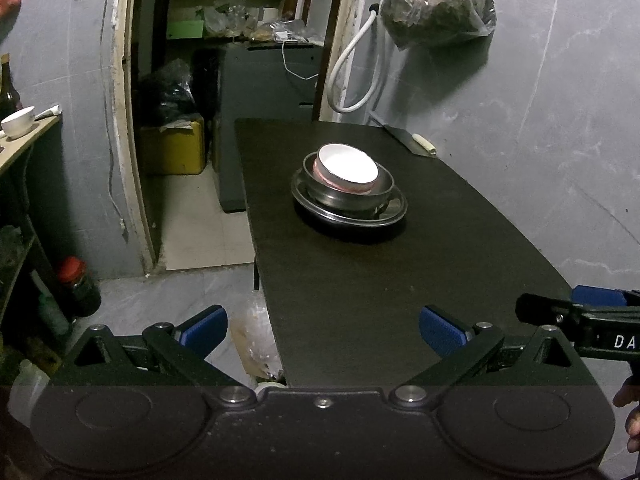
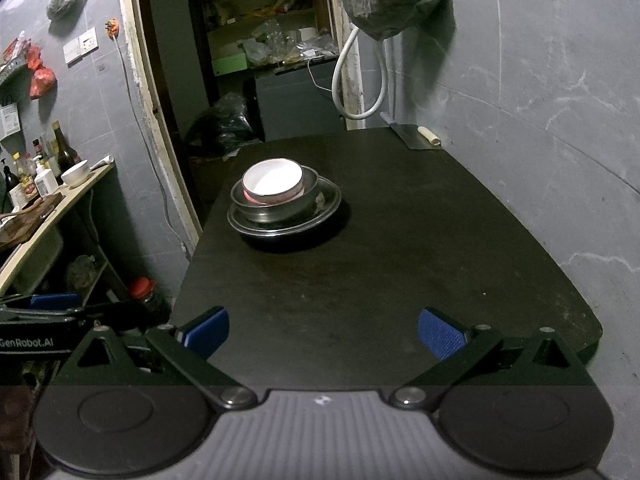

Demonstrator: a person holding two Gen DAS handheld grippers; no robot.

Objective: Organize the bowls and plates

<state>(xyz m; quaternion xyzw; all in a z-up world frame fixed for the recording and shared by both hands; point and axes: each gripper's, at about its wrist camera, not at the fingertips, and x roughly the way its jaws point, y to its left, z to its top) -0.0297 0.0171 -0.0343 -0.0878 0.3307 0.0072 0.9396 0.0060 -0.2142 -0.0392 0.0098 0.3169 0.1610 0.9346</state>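
Left gripper (image 1: pixel 323 330): jaws wide apart, nothing between the blue pads, hanging over the near left edge of the black table (image 1: pixel 400 280).
Right gripper (image 2: pixel 323 330): same deal, spread wide and empty, over the near end of the table, well short of the dishes.
Stack: white bowl (image 2: pixel 273 179) with a pinkish band sits inside a steel bowl (image 2: pixel 280 204), which sits on a steel plate (image 2: pixel 256 226). All nested, toward the far half of the table.
Step, my guess: looks pretty much done, everything's already in one pile and both grippers are off it.
Next move: if anything, just a nudge, since the white bowl looks a bit off-centre in the steel one.
Other stuff: cleaver (image 2: pixel 416 136) by the far wall, another white bowl (image 2: pixel 76 173) on the side counter, not on this table.
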